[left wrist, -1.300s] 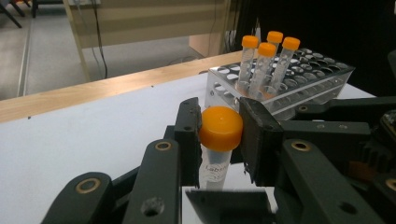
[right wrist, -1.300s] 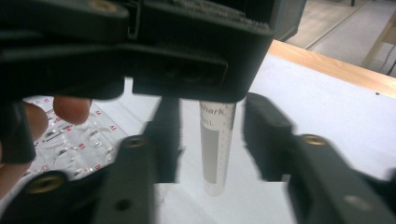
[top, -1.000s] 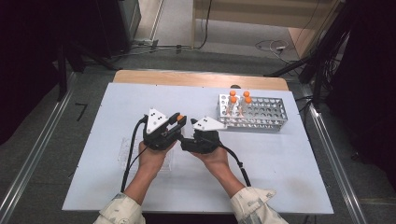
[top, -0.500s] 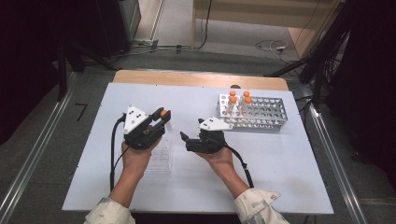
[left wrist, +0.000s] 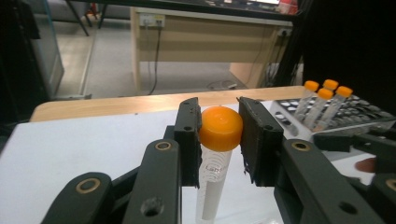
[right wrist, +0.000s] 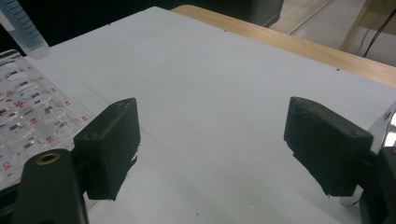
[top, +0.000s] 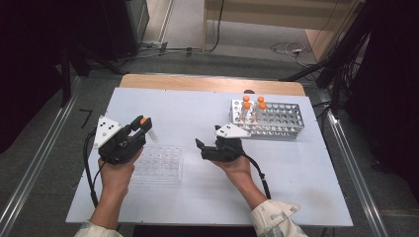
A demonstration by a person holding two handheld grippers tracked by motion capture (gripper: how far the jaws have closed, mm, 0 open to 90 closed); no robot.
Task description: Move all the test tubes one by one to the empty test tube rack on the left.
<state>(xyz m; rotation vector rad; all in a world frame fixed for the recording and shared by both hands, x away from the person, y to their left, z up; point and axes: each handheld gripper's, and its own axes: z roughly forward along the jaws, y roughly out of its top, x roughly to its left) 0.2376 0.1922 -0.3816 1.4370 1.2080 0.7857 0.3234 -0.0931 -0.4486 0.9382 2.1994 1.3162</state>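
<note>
My left gripper (top: pixel 143 126) is shut on the orange cap of a clear tube (top: pixel 151 133), which hangs tilted above the far edge of a clear well plate (top: pixel 159 165). In the left gripper view both pads clamp the cap (left wrist: pixel 220 128) and the tube body (left wrist: pixel 211 186) drops below it. My right gripper (top: pixel 199 145) rests at the table's middle, pointing left. Its jaws have just been opening and stand open with nothing between them, as the right gripper view (right wrist: pixel 210 140) confirms. The tube's tip (right wrist: pixel 24 29) and the plate (right wrist: pixel 23 116) appear at that view's left.
A metal rack (top: pixel 282 120) at the back right holds three orange-capped tubes (top: pixel 253 106), seen also as tubes (left wrist: pixel 326 100) in the left gripper view. The white table top (top: pixel 188 106) ends in a wooden strip (top: pixel 212 83) at the far side.
The left gripper has moved left, away from the right gripper, carrying the tube to above the well plate. The right gripper stayed in place and its jaws widened.
</note>
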